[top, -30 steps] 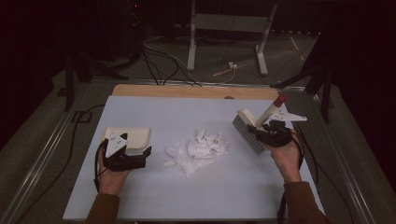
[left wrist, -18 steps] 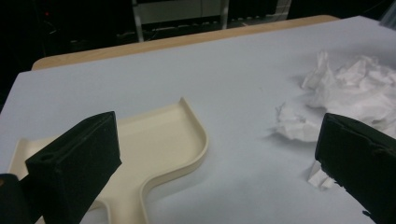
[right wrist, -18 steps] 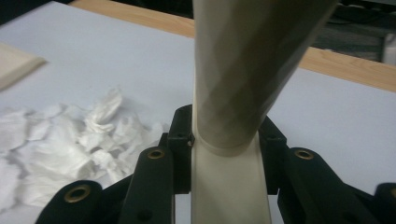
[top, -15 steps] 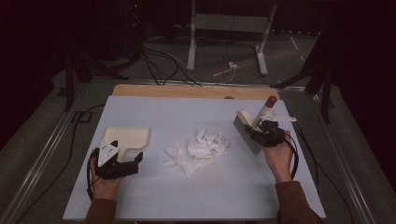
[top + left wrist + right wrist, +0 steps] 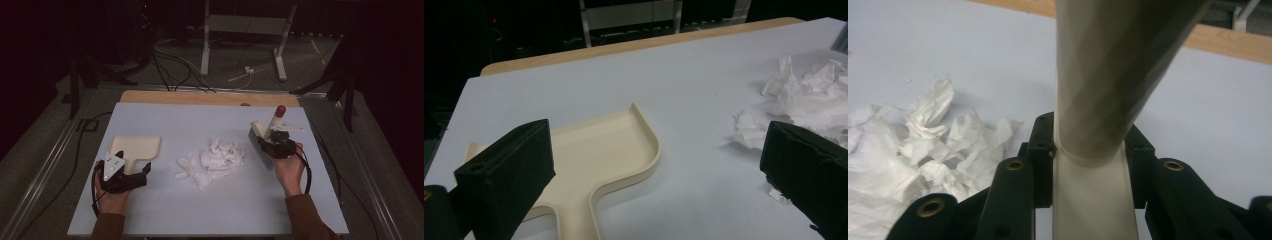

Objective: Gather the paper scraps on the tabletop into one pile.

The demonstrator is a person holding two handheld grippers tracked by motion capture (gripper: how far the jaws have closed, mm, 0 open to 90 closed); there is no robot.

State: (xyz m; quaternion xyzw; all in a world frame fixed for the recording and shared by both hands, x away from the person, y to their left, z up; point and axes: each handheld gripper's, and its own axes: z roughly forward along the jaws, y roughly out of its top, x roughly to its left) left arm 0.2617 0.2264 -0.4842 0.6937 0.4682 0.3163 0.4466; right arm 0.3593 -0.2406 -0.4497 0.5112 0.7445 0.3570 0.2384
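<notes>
A cream dustpan (image 5: 134, 148) (image 5: 594, 160) lies flat at the table's left, its handle pointing toward the person. My left gripper (image 5: 125, 175) (image 5: 659, 170) hovers just behind that handle, open, jaws wide apart with nothing between them. A heap of crumpled white paper (image 5: 212, 159) (image 5: 809, 105) (image 5: 913, 145) sits mid-table. On the right, my right gripper (image 5: 275, 142) (image 5: 1090, 150) is shut on the cream handle of a brush (image 5: 263, 137) (image 5: 1098, 110). The brush's grey bristles point down, right of the paper, and its red-tipped handle slants up.
The work surface is a light grey mat (image 5: 200, 120) on a wooden table (image 5: 200, 97). Cables (image 5: 165, 65) and a metal stand (image 5: 245, 30) occupy the dark floor beyond the far edge. A cable (image 5: 80, 150) runs along the table's left side.
My left gripper has drawn back toward the person, off the dustpan, which stays flat on the mat. The right gripper has shifted the brush slightly left and tilted it.
</notes>
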